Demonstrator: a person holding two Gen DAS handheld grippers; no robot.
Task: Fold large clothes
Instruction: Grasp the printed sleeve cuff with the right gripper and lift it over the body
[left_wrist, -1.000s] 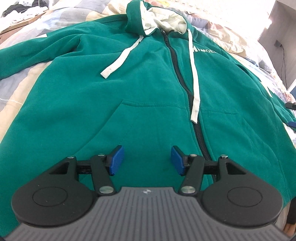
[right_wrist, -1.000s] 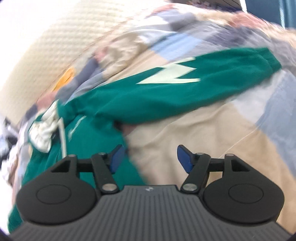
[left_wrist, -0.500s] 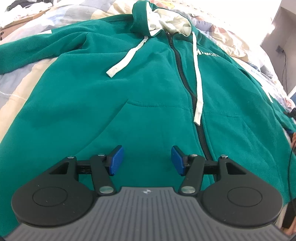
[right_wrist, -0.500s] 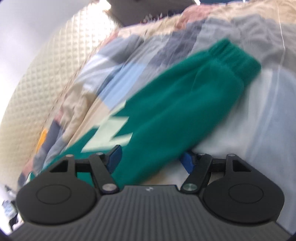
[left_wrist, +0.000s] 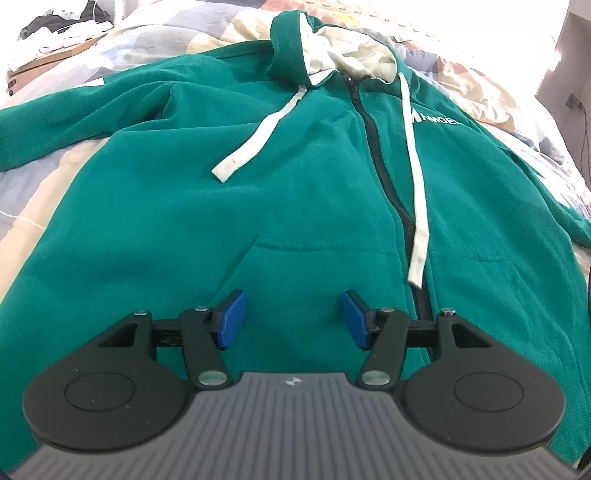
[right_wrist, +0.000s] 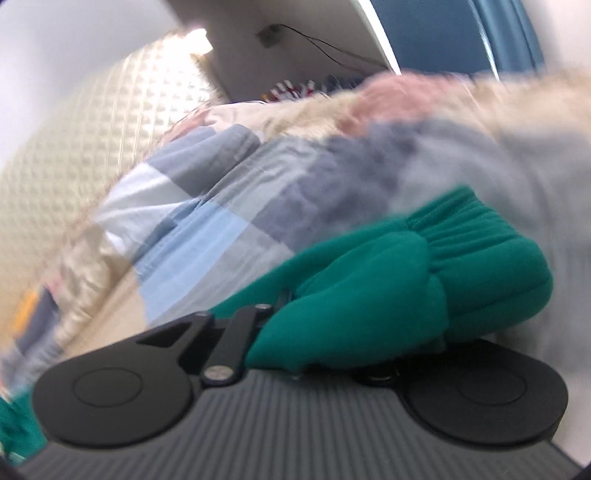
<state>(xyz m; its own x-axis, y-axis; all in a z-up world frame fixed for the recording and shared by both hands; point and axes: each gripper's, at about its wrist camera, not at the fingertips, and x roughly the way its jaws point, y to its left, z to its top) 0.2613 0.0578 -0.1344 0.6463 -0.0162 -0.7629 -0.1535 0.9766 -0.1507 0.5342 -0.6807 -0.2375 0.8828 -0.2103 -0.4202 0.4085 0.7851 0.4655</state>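
Two grippers: the left gripper (left_wrist: 291, 319) hovers spread over the green hoodie (left_wrist: 229, 206) flat on the patchwork quilt (left_wrist: 40, 173); the right gripper (right_wrist: 332, 332) has just clenched its sleeve (right_wrist: 399, 291), cuff at two o'clock, hiding the pads.

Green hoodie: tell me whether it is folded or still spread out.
Spread out. The green hoodie lies flat, front up and zipped, on the bedspread; the right gripper is shut on its sleeve.

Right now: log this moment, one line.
left gripper: open above hoodie | right gripper: just closed on sleeve | folding: not started
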